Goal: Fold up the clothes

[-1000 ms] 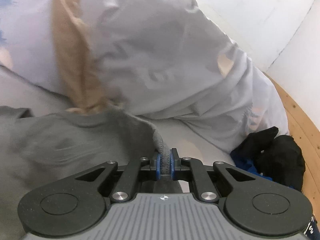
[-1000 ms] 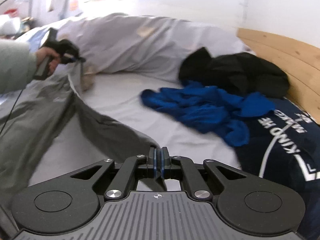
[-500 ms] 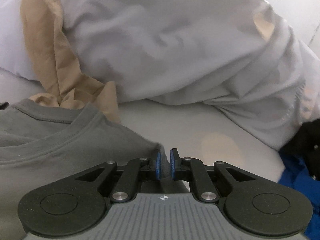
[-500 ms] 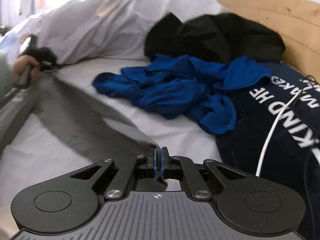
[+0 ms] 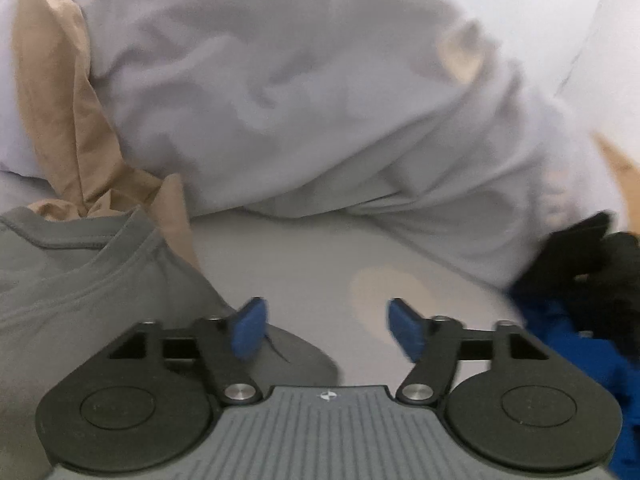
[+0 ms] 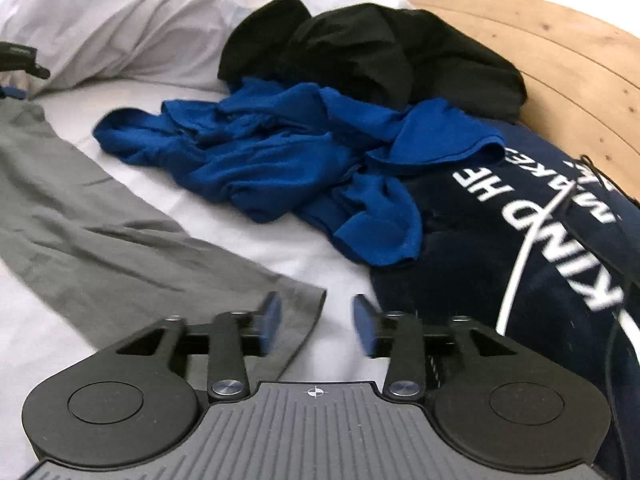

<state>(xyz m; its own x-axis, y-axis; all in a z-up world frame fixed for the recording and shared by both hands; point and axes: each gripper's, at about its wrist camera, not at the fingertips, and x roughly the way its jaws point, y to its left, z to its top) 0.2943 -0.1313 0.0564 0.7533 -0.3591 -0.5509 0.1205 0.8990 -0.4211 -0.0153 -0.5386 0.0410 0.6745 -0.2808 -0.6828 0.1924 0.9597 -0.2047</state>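
Note:
A grey T-shirt (image 6: 92, 224) lies spread flat on the white bed sheet (image 6: 168, 196). In the left wrist view its collar end (image 5: 76, 280) fills the lower left. My left gripper (image 5: 326, 330) is opening; its jaws stand wide, and the shirt's shoulder corner lies under the left pad, not pressed. My right gripper (image 6: 318, 326) is opening too. The shirt's hem corner (image 6: 308, 300) rests on the sheet between its blue pads, free of both.
A crumpled blue garment (image 6: 280, 156), a black garment (image 6: 360, 48) and a navy printed one (image 6: 520, 220) lie to the right, by the wooden headboard (image 6: 560, 60). A white duvet (image 5: 320, 100) with a tan cloth (image 5: 60, 100) bulges behind. A white cable (image 6: 516, 276) crosses the navy garment.
Both grippers came down to the bed with the grey shirt stretched between them, then let go: each pair of jaws went from shut on the shirt's edge to wide apart.

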